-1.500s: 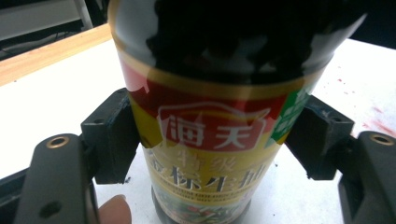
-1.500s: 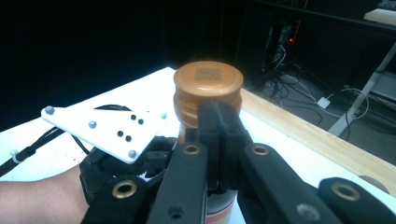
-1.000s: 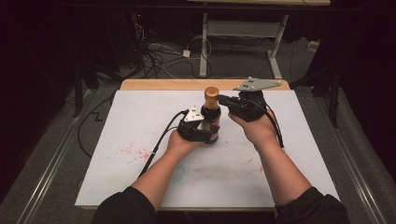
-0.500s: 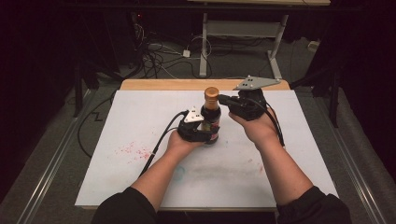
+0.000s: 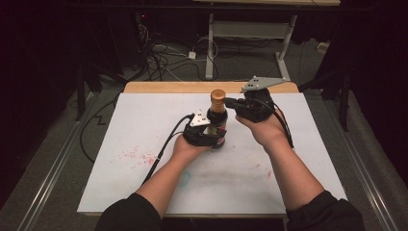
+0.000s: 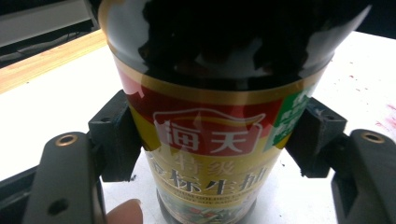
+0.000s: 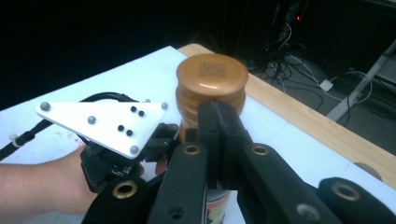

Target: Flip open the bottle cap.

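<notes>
dark sleeves are coming in at the near edge of the high view, and two bare forearms are reaching forward over the white table top (image 5: 144, 115) toward its middle. there the left gripper (image 5: 208, 136) is clamping a dark glass sauce bottle (image 5: 217, 126) around its lower body — in the left gripper view both black jaws are pressing the sides of the red and gold label (image 6: 212, 154), one on each flank, with a fingertip (image 6: 123, 213) showing just below. the bottle is standing upright on the table.

a little farther and higher, the right gripper (image 5: 232, 102) is reaching in level with the neck. in the right gripper view its two jaws are lying together, with no gap between them, just under the golden-brown cap (image 7: 212, 77) and in front of the neck; whether they are pinching anything i cannot tell.

judging by the glass and the dark fill, the bottle is probably heavy for its size, rigid, breakable, and slick where the label is glossy — so the low grip on the widest part looks like the sound place to steady it. the ribbed cap looks the better hold for any twisting.

beyond the table, a strip of bare wood (image 5: 159, 87) is edging the far side, then cables and a metal frame on a dim floor.
</notes>
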Tool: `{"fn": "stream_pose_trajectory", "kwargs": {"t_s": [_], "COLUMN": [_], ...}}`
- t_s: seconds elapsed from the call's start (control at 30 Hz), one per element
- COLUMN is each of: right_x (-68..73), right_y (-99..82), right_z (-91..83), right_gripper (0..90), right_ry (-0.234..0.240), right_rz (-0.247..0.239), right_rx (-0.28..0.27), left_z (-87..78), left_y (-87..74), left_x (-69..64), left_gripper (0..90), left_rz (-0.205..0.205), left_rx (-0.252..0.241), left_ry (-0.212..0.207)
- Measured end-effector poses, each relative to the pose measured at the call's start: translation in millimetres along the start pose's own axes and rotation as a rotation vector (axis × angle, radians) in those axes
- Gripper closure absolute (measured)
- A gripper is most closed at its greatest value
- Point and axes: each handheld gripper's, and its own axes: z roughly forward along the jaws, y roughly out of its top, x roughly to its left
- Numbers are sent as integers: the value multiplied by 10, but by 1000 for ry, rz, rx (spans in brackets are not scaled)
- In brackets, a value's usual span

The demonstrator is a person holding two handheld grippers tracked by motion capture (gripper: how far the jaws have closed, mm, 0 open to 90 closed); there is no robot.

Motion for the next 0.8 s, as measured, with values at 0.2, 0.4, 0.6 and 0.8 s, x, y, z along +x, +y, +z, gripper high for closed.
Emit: {"fn": "stream_pose_trajectory", "kwargs": {"t_s": [0.2,0.4,0.6,0.8], "right_x": [-27,-28,-35,-20], "right_y": [17,39,49,55], "right_z": [-6,-3,-12,-7], "right_gripper": [900,900,900,900], "right_ry": [-2,1,-4,-10], "right_rz": [-5,-11,-7,-19], "right_rx": [14,22,24,23], "left_z": [1,-3,-3,-5], "left_y": [0,2,4,3], "left_x": [-12,-16,-27,-29], "left_gripper": [283,289,291,293], "left_rz": [15,13,18,18], "left_rx": [5,10,13,17], "left_ry": [6,10,16,19]}}
